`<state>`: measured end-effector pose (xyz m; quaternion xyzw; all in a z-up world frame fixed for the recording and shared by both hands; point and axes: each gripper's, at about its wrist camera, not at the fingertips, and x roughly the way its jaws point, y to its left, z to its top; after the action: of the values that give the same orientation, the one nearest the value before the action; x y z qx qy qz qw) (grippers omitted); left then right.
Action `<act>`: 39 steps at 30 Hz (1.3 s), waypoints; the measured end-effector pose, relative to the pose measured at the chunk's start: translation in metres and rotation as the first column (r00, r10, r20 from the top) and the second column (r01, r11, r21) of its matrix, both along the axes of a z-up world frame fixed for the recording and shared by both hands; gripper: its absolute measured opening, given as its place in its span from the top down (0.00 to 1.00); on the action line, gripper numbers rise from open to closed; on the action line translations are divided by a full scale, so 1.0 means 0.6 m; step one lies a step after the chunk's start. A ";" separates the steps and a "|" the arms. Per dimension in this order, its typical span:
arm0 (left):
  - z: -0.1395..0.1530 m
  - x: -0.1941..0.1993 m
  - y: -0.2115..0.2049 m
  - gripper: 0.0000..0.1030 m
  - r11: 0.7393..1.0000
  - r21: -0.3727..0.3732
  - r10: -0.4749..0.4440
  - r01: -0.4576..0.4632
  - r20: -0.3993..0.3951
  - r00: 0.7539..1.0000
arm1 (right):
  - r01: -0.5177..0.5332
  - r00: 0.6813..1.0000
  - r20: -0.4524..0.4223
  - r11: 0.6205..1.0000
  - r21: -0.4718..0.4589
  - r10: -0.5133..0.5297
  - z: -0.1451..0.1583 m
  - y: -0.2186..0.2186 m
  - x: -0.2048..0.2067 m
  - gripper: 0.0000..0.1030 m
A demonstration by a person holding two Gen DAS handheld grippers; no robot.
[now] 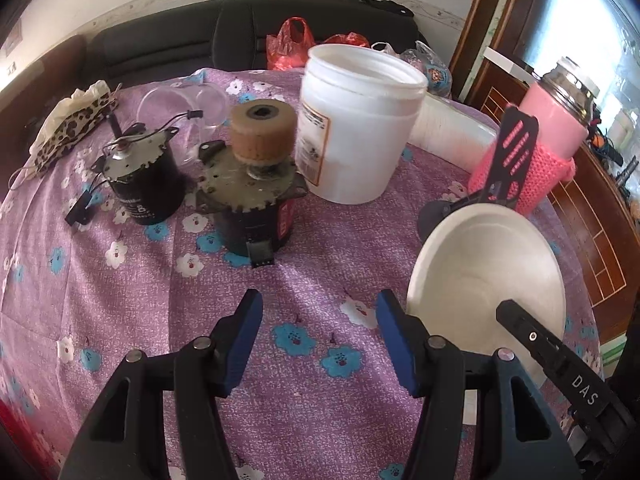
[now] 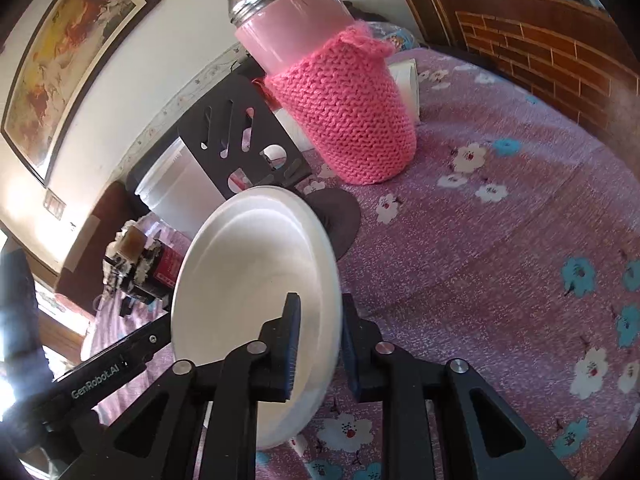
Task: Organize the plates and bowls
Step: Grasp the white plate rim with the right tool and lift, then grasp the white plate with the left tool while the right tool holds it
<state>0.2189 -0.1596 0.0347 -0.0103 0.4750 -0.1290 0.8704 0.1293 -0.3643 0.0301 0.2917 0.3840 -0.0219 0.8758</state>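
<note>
Between your right gripper's (image 2: pixel 318 344) jaws sits the near rim of the white plate (image 2: pixel 256 280), and they are clamped on it; the plate stands tilted on edge, its face turned left, its far rim toward the pink flask (image 2: pixel 340 120). Your left gripper (image 1: pixel 318 344) hangs just left of the plate, jaws apart with only the table (image 1: pixel 312 412) cloth between them. The right hand has the plate, so the left is nearer only to help. Beyond the plate stands a black slotted stand (image 2: pixel 240 140).
</note>
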 end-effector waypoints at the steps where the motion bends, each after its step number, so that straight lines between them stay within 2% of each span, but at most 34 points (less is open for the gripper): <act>1: -0.001 0.000 0.003 0.42 1.000 -0.003 0.007 -0.007 0.001 1.000 | -0.004 1.000 -0.004 1.000 0.017 0.004 -0.003 -0.002 0.001 0.83; 7: -0.008 0.007 0.014 0.40 0.999 -0.046 0.019 -0.020 -0.033 0.999 | -0.017 1.000 -0.009 1.000 0.023 0.017 -0.005 0.001 0.005 0.83; 10: -0.009 0.012 0.027 0.35 0.994 -0.108 0.015 -0.022 -0.067 0.998 | -0.015 1.000 -0.011 0.999 0.037 0.015 -0.008 0.000 0.005 0.83; 14: -0.006 0.013 0.048 0.29 0.978 -0.198 0.052 -0.064 -0.066 0.996 | -0.025 1.000 -0.018 0.999 0.038 0.025 -0.012 0.002 0.010 0.83; 21: -0.004 0.014 0.017 0.29 0.996 -0.087 0.030 -0.031 -0.019 0.999 | -0.021 1.000 -0.022 0.999 0.034 0.022 -0.013 0.005 0.016 0.83; 25: -0.005 0.022 0.020 0.29 0.995 -0.078 0.055 -0.058 -0.042 0.998 | -0.023 1.000 -0.019 0.999 0.029 0.023 -0.013 0.007 0.015 0.83; 28: -0.012 0.035 0.045 0.28 0.977 -0.191 0.081 -0.097 -0.092 0.993 | -0.025 0.999 -0.019 0.999 0.034 0.026 -0.014 0.007 0.015 0.83; 30: -0.016 0.038 0.049 0.28 0.965 -0.251 0.043 -0.072 -0.119 0.992 | -0.027 0.999 -0.019 0.999 0.030 0.027 -0.014 0.007 0.016 0.83; 33: -0.010 0.039 0.048 0.26 0.952 -0.303 0.004 -0.037 -0.108 0.994 | -0.027 0.999 -0.020 0.999 0.022 0.027 -0.014 0.009 0.017 0.83; 35: -0.007 0.043 0.047 0.24 0.935 -0.354 -0.027 -0.020 -0.127 0.992 | -0.028 0.999 -0.020 0.999 0.022 0.029 -0.014 0.010 0.018 0.82; 39: -0.010 0.055 0.051 0.22 0.881 -0.472 -0.095 -0.002 -0.180 0.979 | -0.032 0.999 -0.016 0.999 0.031 0.032 -0.014 0.009 0.019 0.81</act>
<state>0.2516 -0.1290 0.0286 -0.2222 0.5137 -0.2595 0.7870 0.1406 -0.3588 0.0218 0.2986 0.3962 -0.0046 0.8682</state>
